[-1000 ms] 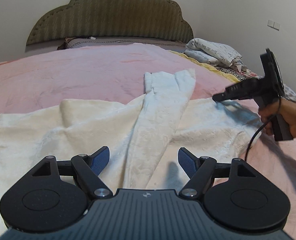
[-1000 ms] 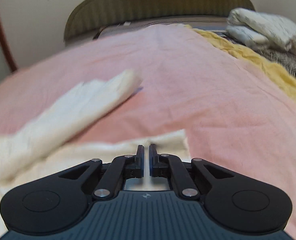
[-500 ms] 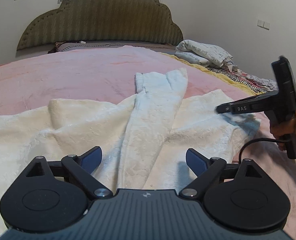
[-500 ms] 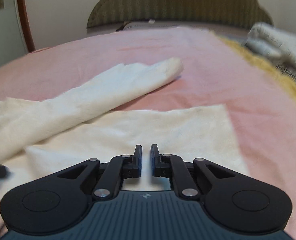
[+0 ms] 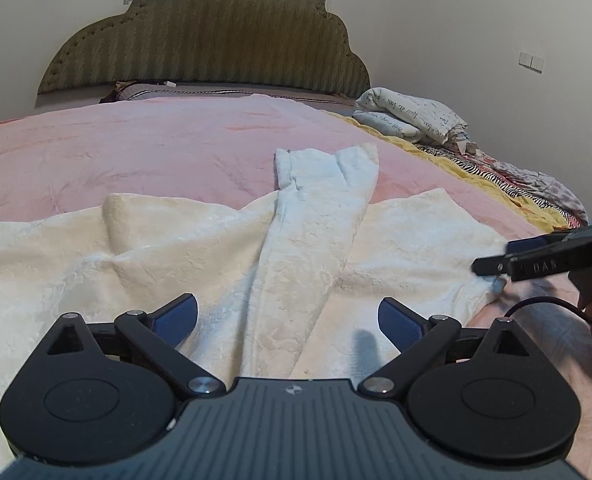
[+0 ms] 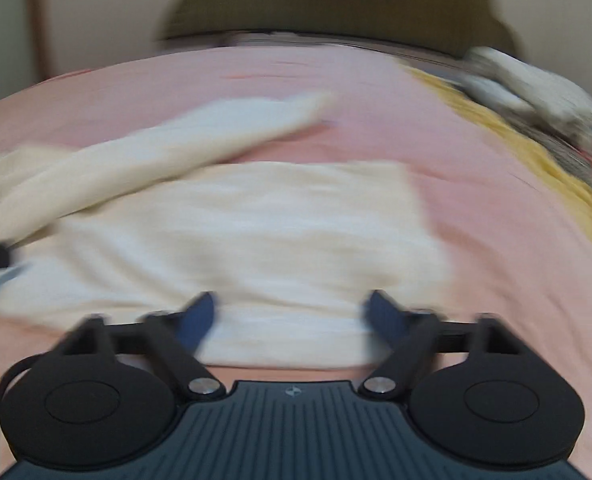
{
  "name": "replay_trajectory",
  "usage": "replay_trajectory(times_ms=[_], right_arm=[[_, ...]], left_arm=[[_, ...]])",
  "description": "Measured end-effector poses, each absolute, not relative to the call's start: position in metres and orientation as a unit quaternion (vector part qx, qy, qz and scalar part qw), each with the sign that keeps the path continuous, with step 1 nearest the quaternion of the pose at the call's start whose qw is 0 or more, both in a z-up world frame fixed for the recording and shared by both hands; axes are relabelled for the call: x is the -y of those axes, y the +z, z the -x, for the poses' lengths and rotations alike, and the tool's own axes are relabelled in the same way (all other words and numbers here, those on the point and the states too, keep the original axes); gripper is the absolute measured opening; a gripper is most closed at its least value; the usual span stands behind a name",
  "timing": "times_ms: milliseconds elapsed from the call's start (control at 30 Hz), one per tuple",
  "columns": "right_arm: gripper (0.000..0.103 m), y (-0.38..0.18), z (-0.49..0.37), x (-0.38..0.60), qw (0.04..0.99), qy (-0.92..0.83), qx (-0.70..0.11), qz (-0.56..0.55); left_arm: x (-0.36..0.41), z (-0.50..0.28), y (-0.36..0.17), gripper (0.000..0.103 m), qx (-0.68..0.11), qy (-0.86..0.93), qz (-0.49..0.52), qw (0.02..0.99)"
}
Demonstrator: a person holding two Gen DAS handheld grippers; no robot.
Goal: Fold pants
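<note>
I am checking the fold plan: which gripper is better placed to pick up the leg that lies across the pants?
Probably the left gripper: its jaws stand wide open with the folded leg running straight between them. The right gripper, just opened, faces the pants' outer edge.

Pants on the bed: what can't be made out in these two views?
- Pants: near edge hidden behind the left gripper body, left wrist view.
- Pants' left part cut off by the frame edge, same view.
- Right wrist view: motion blur; fabric detail and folds unreadable around the right gripper.
</note>
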State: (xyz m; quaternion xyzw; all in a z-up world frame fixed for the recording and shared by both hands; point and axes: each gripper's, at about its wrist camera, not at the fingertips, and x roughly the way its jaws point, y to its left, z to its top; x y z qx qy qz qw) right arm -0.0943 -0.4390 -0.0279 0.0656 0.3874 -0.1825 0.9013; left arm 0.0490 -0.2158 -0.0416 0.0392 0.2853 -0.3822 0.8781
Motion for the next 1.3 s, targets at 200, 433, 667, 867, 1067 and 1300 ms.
replay_trajectory(times_ms=[200, 433, 667, 867, 1067, 1300], right_arm=[[0.083, -0.011, 0.087, 0.424, 0.92, -0.149, -0.357, -0.065], [0.089, 0.011, 0.037, 0.411, 0.927, -0.192, -0.316, -0.069], [0.103, 0.012, -0.102, 0.376, 0.891, -0.203, -0.406, 0.014], [0.103, -0.014, -0.161, 0.367, 0.876, -0.214, -0.428, 0.061], [0.08, -0.028, -0.179, 0.408, 0.873, -0.214, -0.434, -0.067], [0.015, -0.011, -0.158, 0.403, 0.89, -0.201, -0.404, -0.066]], left_arm=[[0.219, -0.046, -0.042, 0.098, -0.283, -0.385, -0.051, 0.877], [0.22, -0.045, -0.042, 0.096, -0.277, -0.407, -0.053, 0.869], [0.22, -0.048, -0.045, 0.095, -0.279, -0.412, -0.045, 0.866], [0.224, -0.048, -0.046, 0.098, -0.284, -0.409, -0.061, 0.865], [0.233, -0.047, -0.046, 0.099, -0.289, -0.406, -0.069, 0.865], [0.233, -0.048, -0.046, 0.096, -0.287, -0.407, -0.067, 0.865]])
